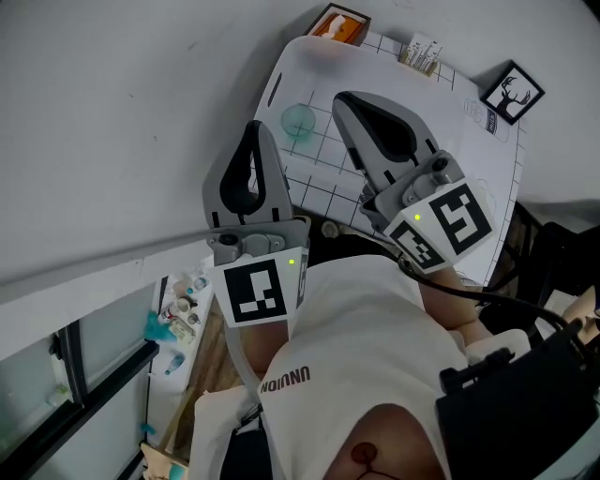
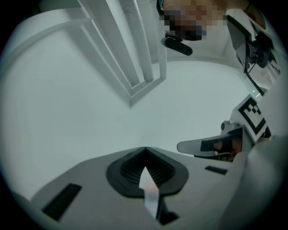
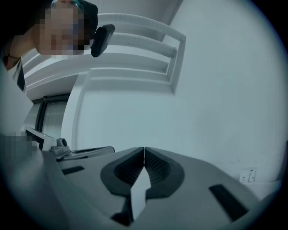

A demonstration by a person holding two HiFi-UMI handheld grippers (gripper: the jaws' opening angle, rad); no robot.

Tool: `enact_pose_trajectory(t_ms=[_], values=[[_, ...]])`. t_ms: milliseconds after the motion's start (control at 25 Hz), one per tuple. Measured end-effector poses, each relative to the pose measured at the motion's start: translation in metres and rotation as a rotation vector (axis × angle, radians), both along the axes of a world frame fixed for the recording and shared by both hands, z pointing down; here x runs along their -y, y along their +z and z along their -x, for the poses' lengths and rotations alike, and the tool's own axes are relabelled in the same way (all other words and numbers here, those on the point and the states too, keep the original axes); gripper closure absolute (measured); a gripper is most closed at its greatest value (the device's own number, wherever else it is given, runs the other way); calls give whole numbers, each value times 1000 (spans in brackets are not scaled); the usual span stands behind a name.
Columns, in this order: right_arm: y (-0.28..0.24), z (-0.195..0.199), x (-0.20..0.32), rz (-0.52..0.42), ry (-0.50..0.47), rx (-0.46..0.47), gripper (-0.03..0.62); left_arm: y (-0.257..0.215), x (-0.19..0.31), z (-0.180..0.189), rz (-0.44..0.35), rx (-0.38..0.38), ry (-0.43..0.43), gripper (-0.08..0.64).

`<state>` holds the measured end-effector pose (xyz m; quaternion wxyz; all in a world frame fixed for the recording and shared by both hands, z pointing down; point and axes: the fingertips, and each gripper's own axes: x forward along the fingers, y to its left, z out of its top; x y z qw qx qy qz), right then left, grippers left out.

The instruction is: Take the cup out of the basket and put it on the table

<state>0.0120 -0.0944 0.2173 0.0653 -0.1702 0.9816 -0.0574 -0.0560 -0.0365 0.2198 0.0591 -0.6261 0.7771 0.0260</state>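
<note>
1. Cup (image 1: 298,122): pale green and see-through, it stands upright on the gridded sheet (image 1: 328,178) at the near left of the desk (image 1: 412,122). No basket can be made out round it. The pale patch just beyond it is too washed out to name.
2. Left claw (image 1: 255,129): it is held up before the person's chest and points about level. In its own view (image 2: 145,152) the ribbed pads meet at the tips, pressed together on nothing, with only bare wall (image 2: 67,126) ahead.
3. Right claw (image 1: 343,99): it is raised beside the left one, also about level, and in the head view its tip lies over the desk, right of the cup. Its own view (image 3: 144,151) shows the pads closed on each other, empty, facing a plain wall (image 3: 216,90).
4. Far edge of the desk: an orange box (image 1: 339,23), a small card stand (image 1: 422,52) and, at the right corner, a deer picture (image 1: 512,94), all well apart from the cup.
5. Step in hand, as a judgement: with the cup apparently on the desk and both claws empty, the work looks done or not yet begun.
6. If the cup is still to be moved, one claw should tip downward and spread its pads before it nears the rim. It should then take the wall from the side and squeeze gently, since thin clear plastic may buckle or slip.
7. The other claw is best kept high and aside, so it does not knock the cup over.
</note>
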Motion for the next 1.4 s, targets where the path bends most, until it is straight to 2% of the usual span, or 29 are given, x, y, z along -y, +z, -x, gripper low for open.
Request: enact_pose_trajectory(t_ms=[200, 360, 560, 640, 720, 960, 1200, 1320, 1400], values=[[0, 4, 13, 21, 18, 8, 572, -2, 9, 6, 4, -3, 12, 548], [-1, 14, 26, 28, 31, 13, 572, -11, 20, 15, -30, 54, 58, 548], [1, 28, 42, 36, 74, 2, 572, -13, 38, 30, -20, 36, 100, 548], [5, 32, 47, 37, 91, -12, 572, -11, 44, 34, -5, 6, 113, 548], [10, 39, 52, 38, 101, -37, 572, -9, 49, 41, -1, -1, 129, 548], [41, 65, 73, 66, 102, -162, 572, -6, 73, 64, -15, 49, 187, 548], [70, 76, 88, 99, 128, -264, 571, 5, 89, 76, 4, 15, 241, 548], [82, 82, 95, 110, 125, -299, 571, 11, 96, 82, 29, -40, 256, 548], [91, 87, 100, 119, 114, -317, 571, 11, 100, 86, 16, -37, 265, 548]])
